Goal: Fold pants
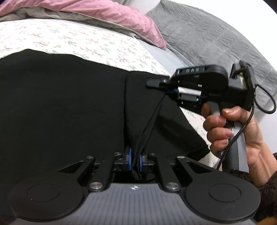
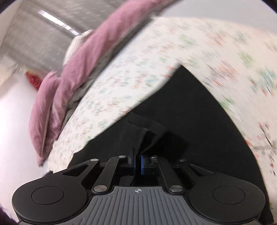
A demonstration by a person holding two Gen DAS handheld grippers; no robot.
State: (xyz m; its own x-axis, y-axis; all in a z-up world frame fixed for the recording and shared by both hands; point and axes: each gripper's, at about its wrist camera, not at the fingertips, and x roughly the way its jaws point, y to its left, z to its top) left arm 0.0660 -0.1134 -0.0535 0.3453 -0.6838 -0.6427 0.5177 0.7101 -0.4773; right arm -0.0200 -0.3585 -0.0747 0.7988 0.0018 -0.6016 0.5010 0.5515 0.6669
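**Both claws pinching the black pants on the bed**

Biggest thing first: the bed (image 1: pixel 97 43), covered in a white sheet with a small floral print. It fills most of both views. In the left wrist view a grey quilt (image 1: pixel 207 39) runs along from about 12 to 3 o'clock, and a pink duvet (image 1: pixel 107 12) is bunched up at 11 to 12. The right wrist view is pretty blurry, but there the pink duvet sits at about 9 to 10 o'clock, with a grey curtain (image 2: pixel 43 31) behind it at 11.

The pants (image 1: pixel 60 103) are black and spread flat over the sheet, taking up the middle and the whole 9 o'clock side of the left view. A fold ridge rises from the fabric near centre.

Right gripper (image 1: pixel 154 84) comes in from 3 o'clock in the left view, a hand (image 1: pixel 230 131) wrapped round its handle with a black cable trailing down. It blocks part of the sheet and quilt behind it. In its own view the blue pads (image 2: pixel 142 164) are nearly together with a pinch of black cloth between them.

Left gripper (image 1: pixel 135 162) sits at 6 o'clock, jaws narrow, clamped on a bunched pleat of the pants.
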